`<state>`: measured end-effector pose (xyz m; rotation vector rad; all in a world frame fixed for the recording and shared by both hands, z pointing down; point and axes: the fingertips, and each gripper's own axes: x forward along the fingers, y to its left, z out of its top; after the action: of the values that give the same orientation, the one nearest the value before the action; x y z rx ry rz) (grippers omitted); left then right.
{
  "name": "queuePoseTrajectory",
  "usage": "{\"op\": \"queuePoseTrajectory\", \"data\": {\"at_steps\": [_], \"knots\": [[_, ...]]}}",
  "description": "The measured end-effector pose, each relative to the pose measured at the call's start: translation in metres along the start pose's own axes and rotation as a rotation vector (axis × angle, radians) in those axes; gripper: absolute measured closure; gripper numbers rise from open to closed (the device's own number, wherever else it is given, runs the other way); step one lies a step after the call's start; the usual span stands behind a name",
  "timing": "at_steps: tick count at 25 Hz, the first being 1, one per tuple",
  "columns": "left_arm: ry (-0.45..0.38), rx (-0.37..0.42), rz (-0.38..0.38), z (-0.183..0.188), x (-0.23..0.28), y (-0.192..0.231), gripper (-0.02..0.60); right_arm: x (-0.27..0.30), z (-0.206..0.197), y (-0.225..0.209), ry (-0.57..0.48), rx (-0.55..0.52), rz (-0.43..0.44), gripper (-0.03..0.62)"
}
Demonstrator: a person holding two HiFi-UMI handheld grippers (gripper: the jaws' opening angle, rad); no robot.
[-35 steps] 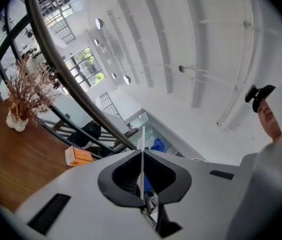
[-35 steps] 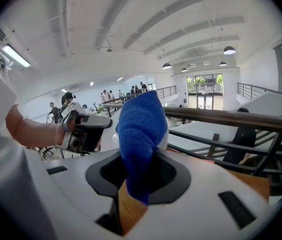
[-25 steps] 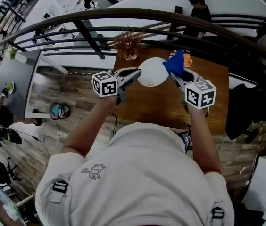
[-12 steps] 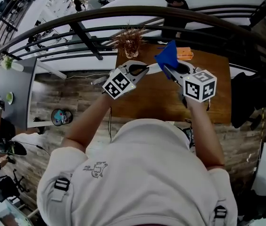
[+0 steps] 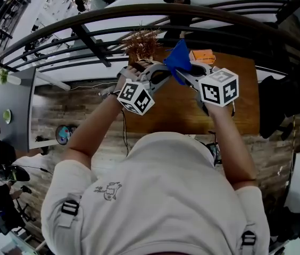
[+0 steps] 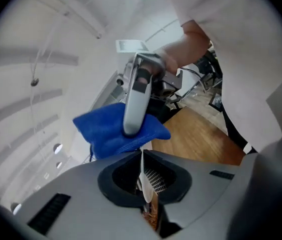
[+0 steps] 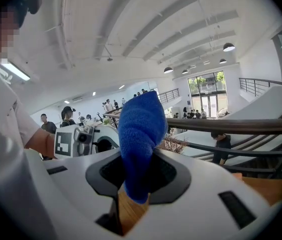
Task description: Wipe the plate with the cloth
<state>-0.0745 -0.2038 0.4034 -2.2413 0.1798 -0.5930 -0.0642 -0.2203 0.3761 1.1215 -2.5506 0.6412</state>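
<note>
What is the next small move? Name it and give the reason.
Probably bring the cloth against the plate's face and rub. The left gripper clamps the plate on edge, the right gripper clamps the cloth just beside it; contact isn't clear.

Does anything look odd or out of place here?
Nothing is spilled or damaged. Only the plate is unusual: the left tool clamps it on edge in the air, beside the cloth in the right tool.
</note>
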Motion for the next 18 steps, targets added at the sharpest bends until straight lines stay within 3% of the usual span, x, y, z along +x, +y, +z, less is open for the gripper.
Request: {"op": "queuePoseTrajectory", "data": {"at_steps": [4,11,18], "knots": [[-0.035,0.125,0.009,0.010,-0.014,0.002,0.562,-0.009,-0.005,-0.003,0.019,-0.020,-0.005,0.494],[-0.118,0.143,0.023,0.025,-0.044,0.011,0.561,-0.033,-0.023,-0.043,0.080,0.042,-0.061,0.494],[-0.199,0.206,-0.022,0.062,-0.056,-0.003,0.561,-0.019,-0.043,-0.054,0.222,0.015,0.001,0.494]]}}
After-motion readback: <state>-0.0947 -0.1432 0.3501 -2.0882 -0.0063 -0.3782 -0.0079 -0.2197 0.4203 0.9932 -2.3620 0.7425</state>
